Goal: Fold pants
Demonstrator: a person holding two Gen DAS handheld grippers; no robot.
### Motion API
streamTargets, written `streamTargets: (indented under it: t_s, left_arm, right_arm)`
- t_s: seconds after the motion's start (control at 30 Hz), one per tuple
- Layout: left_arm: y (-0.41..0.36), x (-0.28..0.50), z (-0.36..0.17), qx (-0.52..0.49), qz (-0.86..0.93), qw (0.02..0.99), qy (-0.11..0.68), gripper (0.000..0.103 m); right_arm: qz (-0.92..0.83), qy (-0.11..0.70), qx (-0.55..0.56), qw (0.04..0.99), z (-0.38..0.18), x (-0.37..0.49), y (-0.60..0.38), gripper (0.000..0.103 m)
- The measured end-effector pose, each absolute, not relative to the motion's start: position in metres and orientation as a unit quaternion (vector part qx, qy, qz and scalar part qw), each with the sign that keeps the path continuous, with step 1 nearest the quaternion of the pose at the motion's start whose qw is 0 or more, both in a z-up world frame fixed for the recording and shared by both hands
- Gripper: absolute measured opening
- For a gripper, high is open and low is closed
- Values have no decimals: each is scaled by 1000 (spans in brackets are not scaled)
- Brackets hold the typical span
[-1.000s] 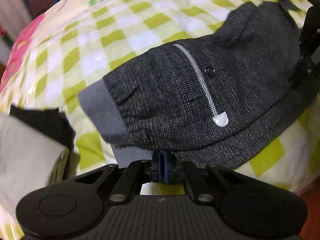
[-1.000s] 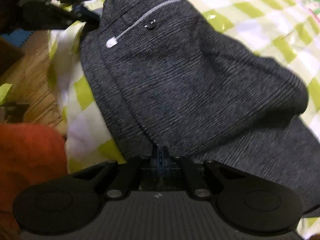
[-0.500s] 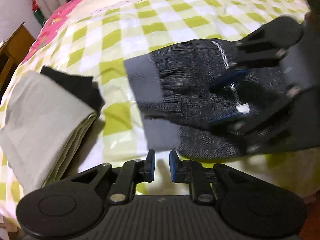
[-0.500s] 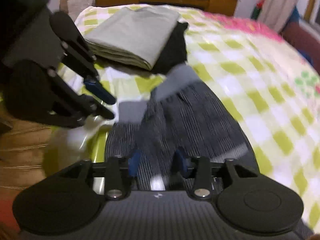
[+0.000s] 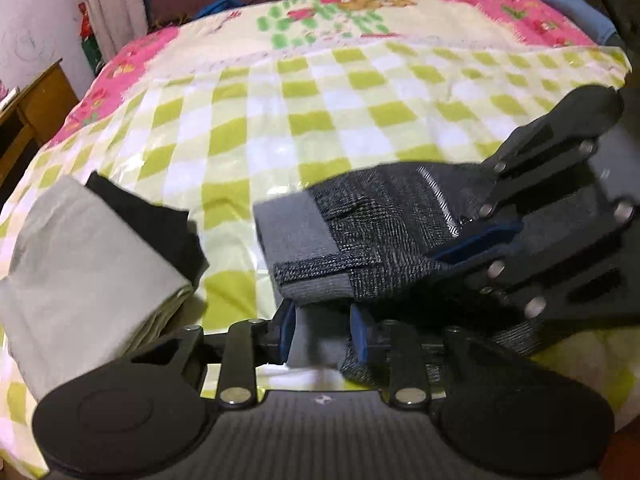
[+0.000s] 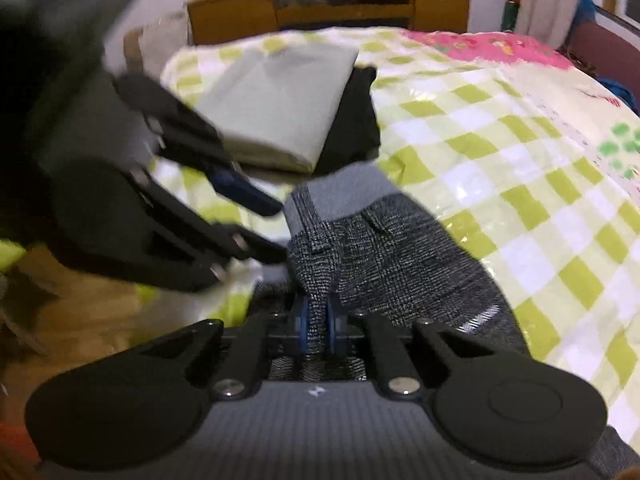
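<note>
The dark grey tweed pants [image 5: 380, 236] with a plain grey waistband [image 5: 292, 228] lie folded on the checked bedspread; they also show in the right wrist view [image 6: 392, 248]. My left gripper [image 5: 322, 332] is open, its blue pads on either side of a fold of pants fabric at the near edge. My right gripper [image 6: 318, 320] is shut on a fold of the pants. The right gripper also shows in the left wrist view [image 5: 480, 240], lying over the pants. The left gripper shows in the right wrist view [image 6: 264, 224], at the waistband's left edge.
A folded pale green garment [image 5: 76, 264] lies on a black one [image 5: 152, 216] left of the pants; both show in the right wrist view [image 6: 276, 100]. The green-and-white checked bedspread [image 5: 320, 112] spreads beyond. A wooden headboard shelf [image 6: 328, 4] stands behind. Wooden floor [image 6: 100, 320] lies beside the bed.
Both grippers let go of the pants' edge, rose and swung round toward the waistband end. The left gripper has opened wider; the right has shut on a fold.
</note>
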State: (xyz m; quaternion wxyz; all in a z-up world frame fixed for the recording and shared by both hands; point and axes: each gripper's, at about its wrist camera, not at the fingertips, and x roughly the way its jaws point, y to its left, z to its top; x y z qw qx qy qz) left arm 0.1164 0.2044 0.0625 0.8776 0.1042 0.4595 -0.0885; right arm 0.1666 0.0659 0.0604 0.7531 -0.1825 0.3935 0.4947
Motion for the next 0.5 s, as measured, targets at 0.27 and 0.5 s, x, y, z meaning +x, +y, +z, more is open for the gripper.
streamTargets:
  t_s: [0.27, 0.5]
  left_arm:
    - [223, 105, 54, 112, -38, 872, 475, 50]
    - [193, 117, 46, 92, -64, 888, 447, 50]
  right_arm:
    - [497, 428, -158, 738, 16, 149, 96, 6]
    - [484, 458, -118, 736, 9, 152, 89, 9]
